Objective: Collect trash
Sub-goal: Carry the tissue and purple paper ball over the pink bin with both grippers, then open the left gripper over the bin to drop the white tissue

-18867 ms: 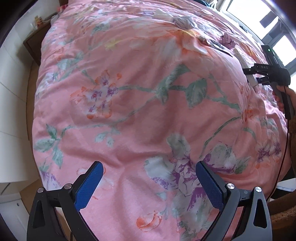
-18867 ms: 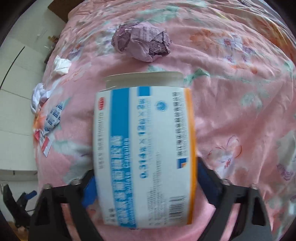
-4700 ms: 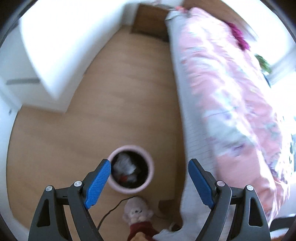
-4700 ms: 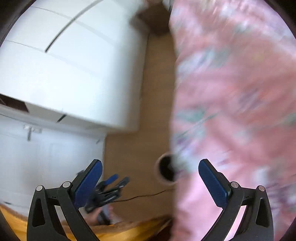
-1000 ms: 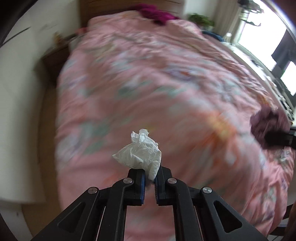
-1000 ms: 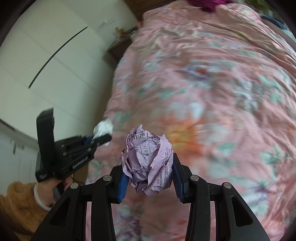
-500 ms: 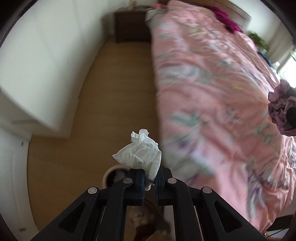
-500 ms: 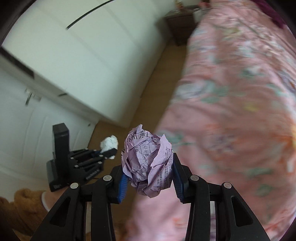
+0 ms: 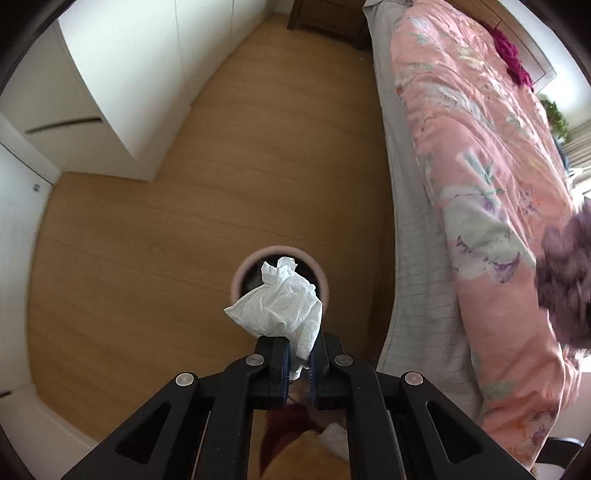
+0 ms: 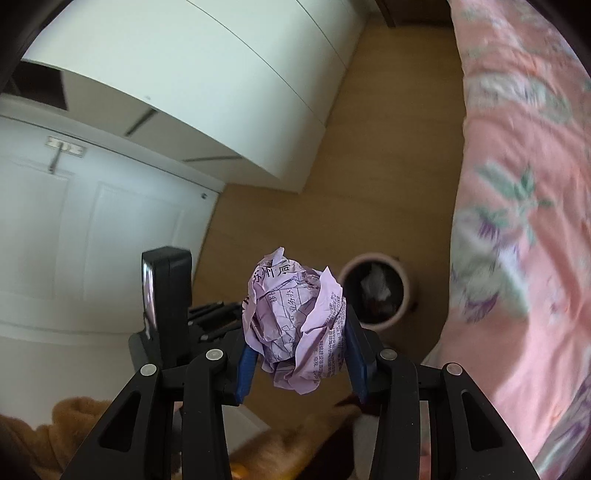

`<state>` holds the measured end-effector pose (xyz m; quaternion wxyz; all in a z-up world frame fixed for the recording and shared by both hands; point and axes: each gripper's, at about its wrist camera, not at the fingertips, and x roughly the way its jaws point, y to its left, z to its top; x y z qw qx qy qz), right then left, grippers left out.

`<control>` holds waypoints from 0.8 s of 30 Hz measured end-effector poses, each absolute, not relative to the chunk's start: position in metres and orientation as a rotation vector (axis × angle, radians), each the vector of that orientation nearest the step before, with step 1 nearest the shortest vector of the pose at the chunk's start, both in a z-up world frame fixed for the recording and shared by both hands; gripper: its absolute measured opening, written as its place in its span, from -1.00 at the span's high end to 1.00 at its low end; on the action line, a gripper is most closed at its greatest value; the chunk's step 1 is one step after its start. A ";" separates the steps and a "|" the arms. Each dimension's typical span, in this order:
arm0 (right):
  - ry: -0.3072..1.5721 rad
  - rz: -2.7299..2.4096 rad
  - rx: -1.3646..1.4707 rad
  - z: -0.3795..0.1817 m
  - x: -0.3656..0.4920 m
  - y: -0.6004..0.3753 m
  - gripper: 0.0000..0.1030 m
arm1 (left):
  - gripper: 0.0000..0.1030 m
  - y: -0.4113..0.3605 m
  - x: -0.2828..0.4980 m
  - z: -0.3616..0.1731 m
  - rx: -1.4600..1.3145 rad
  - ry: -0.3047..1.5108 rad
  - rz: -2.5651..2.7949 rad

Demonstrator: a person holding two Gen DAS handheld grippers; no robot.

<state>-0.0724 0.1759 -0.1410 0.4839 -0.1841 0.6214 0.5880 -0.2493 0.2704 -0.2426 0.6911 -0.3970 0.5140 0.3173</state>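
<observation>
My left gripper (image 9: 297, 363) is shut on a crumpled white tissue (image 9: 280, 306) and holds it above the floor, just in front of a pink round bin (image 9: 239, 280). My right gripper (image 10: 299, 363) is shut on a crumpled purple printed paper ball (image 10: 295, 325). The pink bin (image 10: 402, 299) stands on the wooden floor beyond it to the right, with trash inside. The purple ball shows blurred at the right edge of the left wrist view (image 9: 565, 284). The left gripper's body (image 10: 170, 295) shows to the left in the right wrist view.
A bed with a pink floral duvet (image 9: 480, 184) runs along the right side. White wardrobe doors (image 9: 122, 74) stand on the left, and a white door (image 10: 92, 240) is nearby. A dark nightstand (image 9: 325, 14) stands at the far end. A red and tan object (image 9: 291, 432) lies below my gripper.
Both grippers have swung from the bed toward the floor and the pink bin, each still holding its trash. The bin now lies closer and more centred in both views.
</observation>
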 end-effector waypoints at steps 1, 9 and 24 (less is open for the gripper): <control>1.519 1.419 -0.456 -0.144 -0.072 0.175 0.21 | 0.85 0.272 -0.247 -0.255 -0.905 1.147 0.684; 1.559 1.302 -0.498 -0.161 -0.060 0.167 0.21 | 0.85 0.279 -0.225 -0.348 -1.029 1.231 0.592; 1.625 1.280 -0.499 -0.182 -0.070 0.181 0.20 | -0.68 0.288 -0.235 -0.382 -0.962 1.285 0.685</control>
